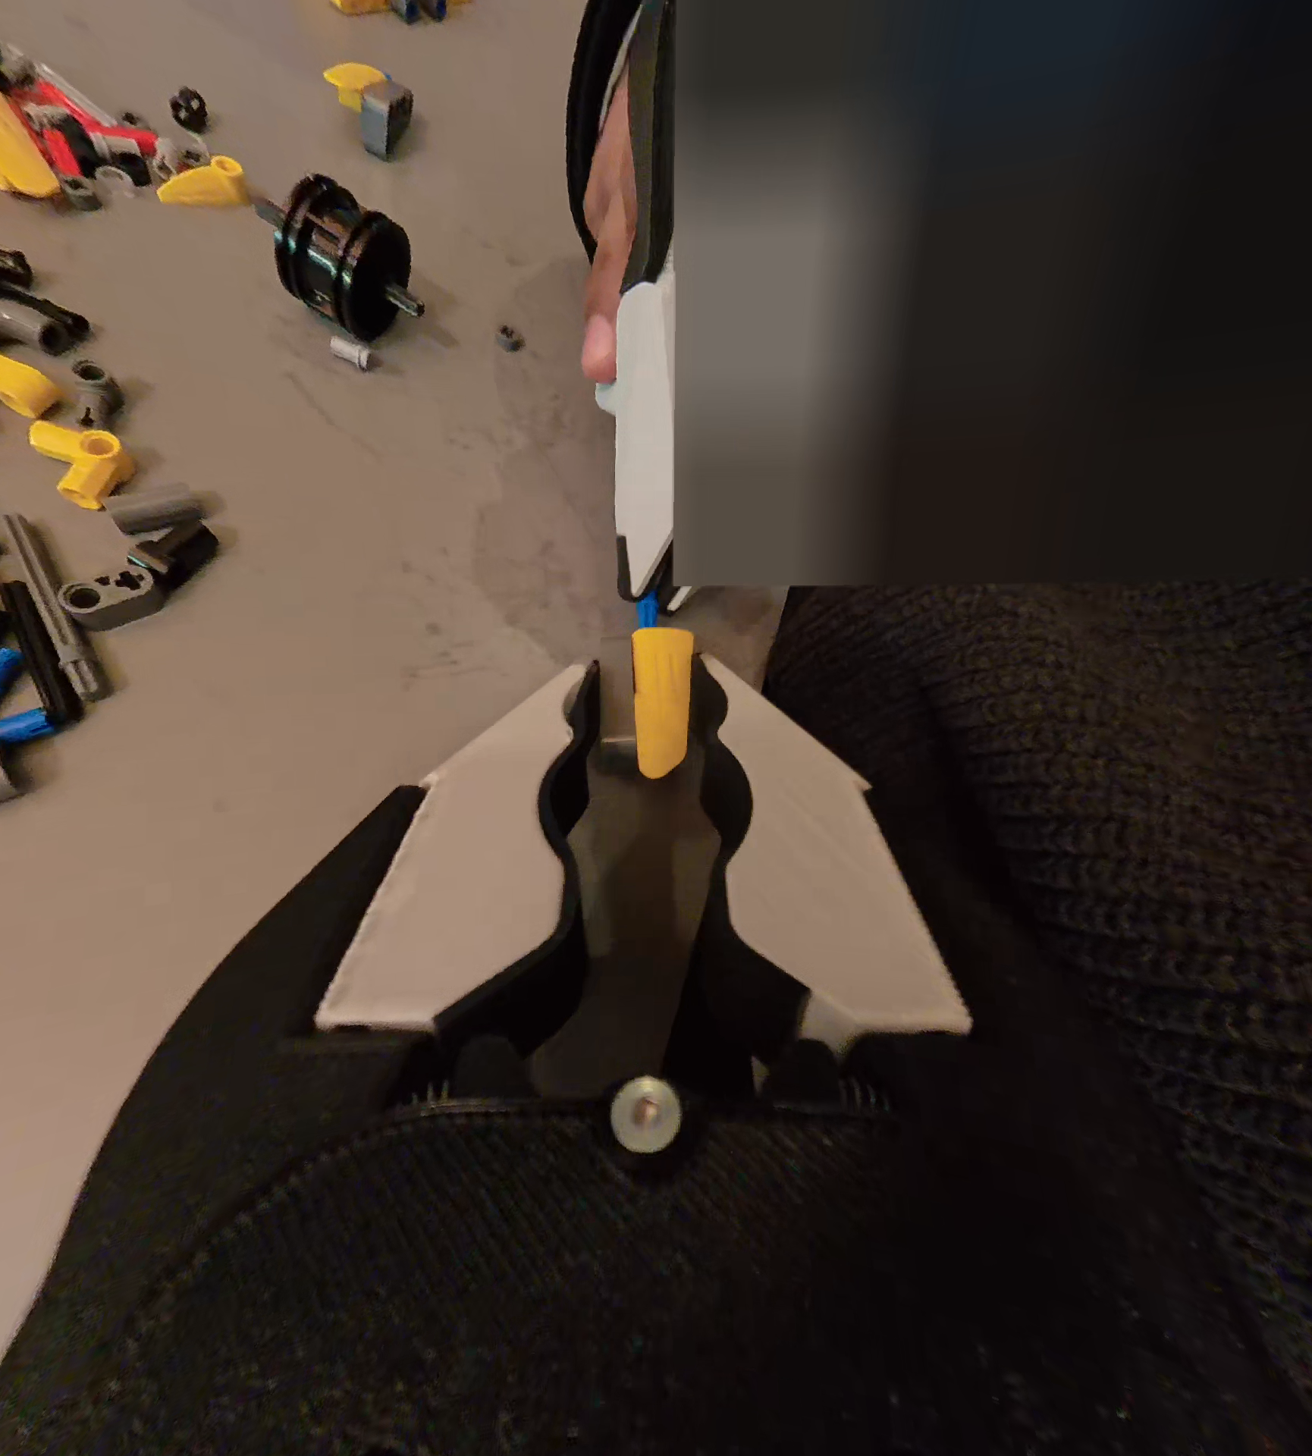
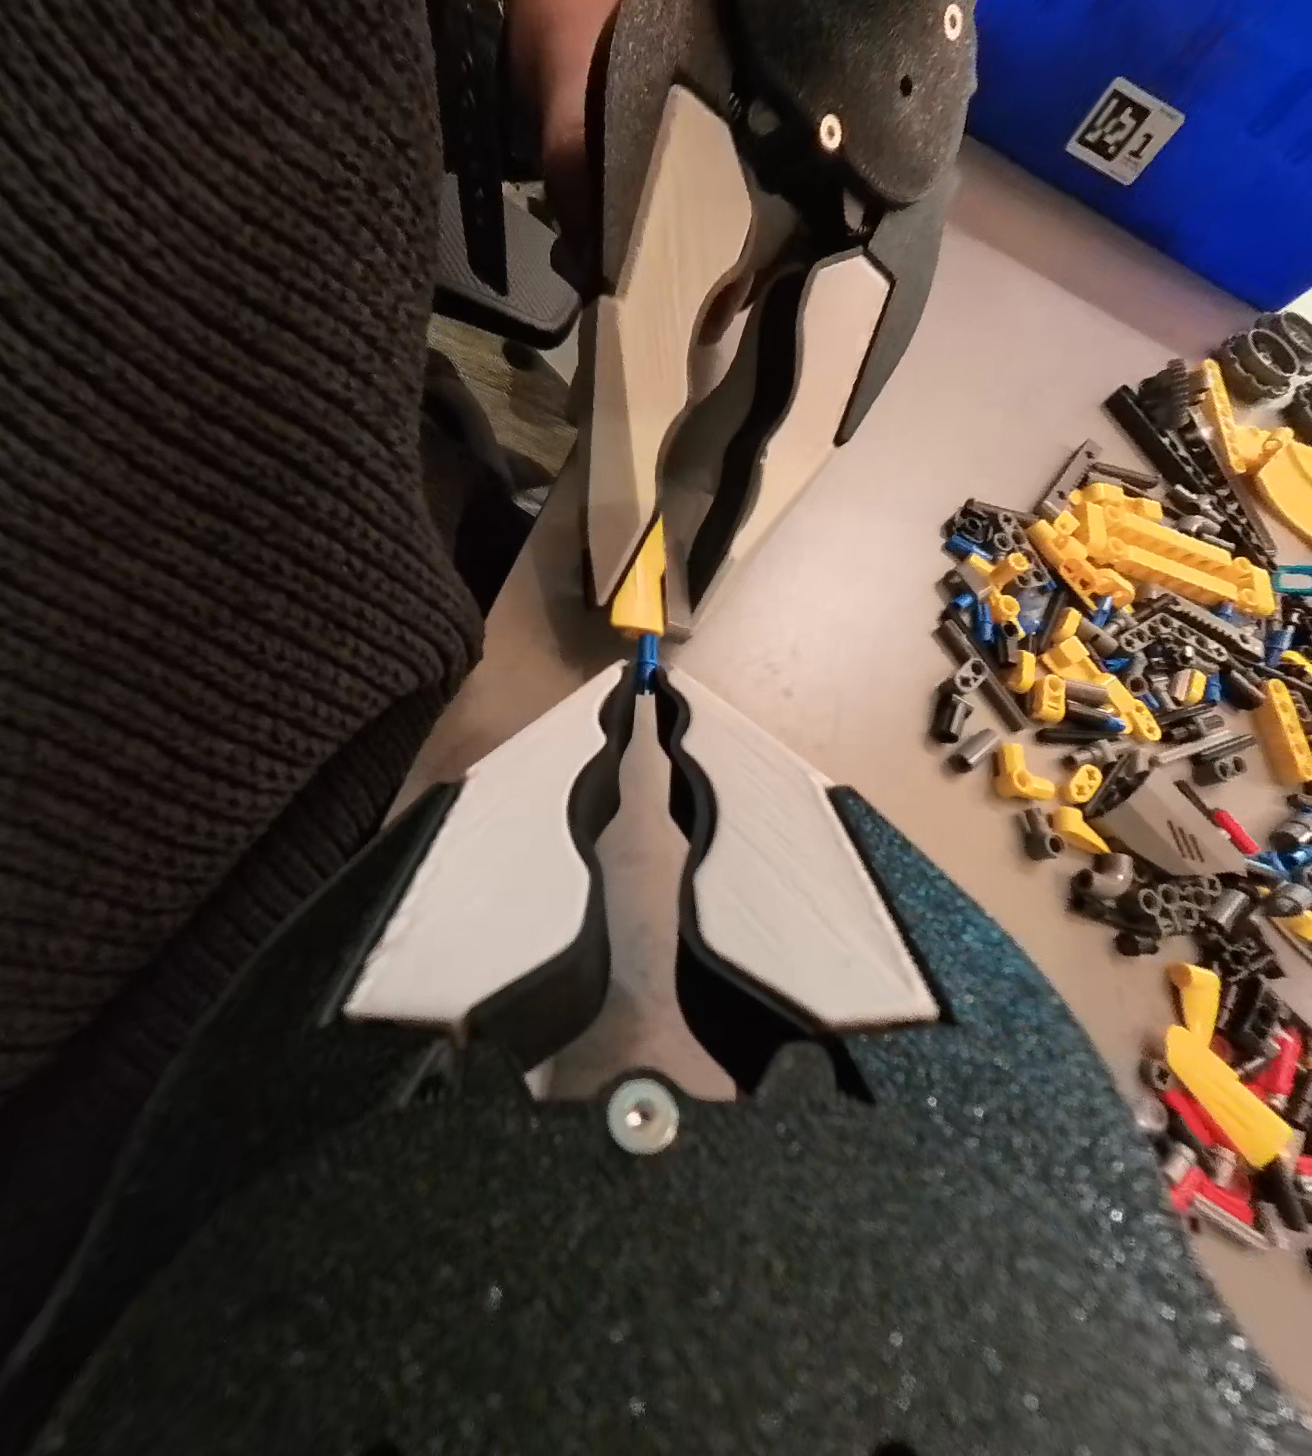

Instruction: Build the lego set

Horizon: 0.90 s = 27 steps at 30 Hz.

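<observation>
Two small parts meet tip to tip above the table edge: a yellow wedge-shaped piece (image 1: 662, 701) and a thin blue pin (image 2: 646, 668), whose end sits at the wedge's narrow nose. The left gripper (image 1: 649, 670) has its jaws drawn nearly together, with the wedge pinched between the fingertips. The right gripper (image 2: 641, 679) is closed down on the blue pin, only the pin's width between its tips. Both tools point at each other, almost touching.

Below them lies a grey table (image 1: 401, 488), scuffed in places. A dark knitted sleeve (image 2: 164, 473) fills the near side of both views and hides much of the table edge.

Farther out, loose building pieces (image 2: 1157, 646) in yellow, black, grey, blue and red lie heaped on the table, well apart from the grippers. Nearer, a black wheel hub on an axle (image 1: 345, 252) lies alone. A blue bin (image 2: 1204, 142) bearing a white tag stands behind the heap.
</observation>
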Available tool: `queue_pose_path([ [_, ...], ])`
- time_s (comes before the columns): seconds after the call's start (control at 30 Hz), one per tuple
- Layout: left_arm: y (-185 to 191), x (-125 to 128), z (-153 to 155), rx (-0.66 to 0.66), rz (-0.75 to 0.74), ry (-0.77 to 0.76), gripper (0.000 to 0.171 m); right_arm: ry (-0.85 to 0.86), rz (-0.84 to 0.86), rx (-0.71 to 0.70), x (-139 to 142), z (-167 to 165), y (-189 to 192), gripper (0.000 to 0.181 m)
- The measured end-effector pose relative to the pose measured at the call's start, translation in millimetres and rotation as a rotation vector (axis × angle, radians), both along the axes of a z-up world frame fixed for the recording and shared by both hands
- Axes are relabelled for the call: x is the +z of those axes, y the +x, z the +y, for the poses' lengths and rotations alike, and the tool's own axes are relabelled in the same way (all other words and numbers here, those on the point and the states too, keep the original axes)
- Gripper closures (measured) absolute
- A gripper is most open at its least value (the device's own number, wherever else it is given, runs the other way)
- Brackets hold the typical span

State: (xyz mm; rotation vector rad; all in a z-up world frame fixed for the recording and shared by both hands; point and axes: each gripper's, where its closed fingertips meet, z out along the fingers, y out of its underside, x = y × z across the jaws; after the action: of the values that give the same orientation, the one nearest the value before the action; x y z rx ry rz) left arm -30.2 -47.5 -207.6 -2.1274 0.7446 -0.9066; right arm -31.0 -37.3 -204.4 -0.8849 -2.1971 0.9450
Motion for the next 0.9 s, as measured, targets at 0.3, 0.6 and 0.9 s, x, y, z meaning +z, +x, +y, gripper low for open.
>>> queue_pose_path([
  [0.3, 0.9, 2.6, -1.6, -0.003, 0.029, 0.083, 0.152, -0.144, -0.098, 0.01, 1.8, -3.9, 2.0, 0.177],
  [0.6, 3.9, -1.0, -4.1, -0.018, 0.087, 0.136, 0.152, -0.295, -0.252, 0.031, -1.9, -6.6, 4.8, 0.178],
  [0.9, 5.1, -6.9, -5.2, -0.033, 0.121, 0.118, 0.153, -0.316, -0.312, 0.044, -6.9, -8.7, 7.0, 0.178],
])
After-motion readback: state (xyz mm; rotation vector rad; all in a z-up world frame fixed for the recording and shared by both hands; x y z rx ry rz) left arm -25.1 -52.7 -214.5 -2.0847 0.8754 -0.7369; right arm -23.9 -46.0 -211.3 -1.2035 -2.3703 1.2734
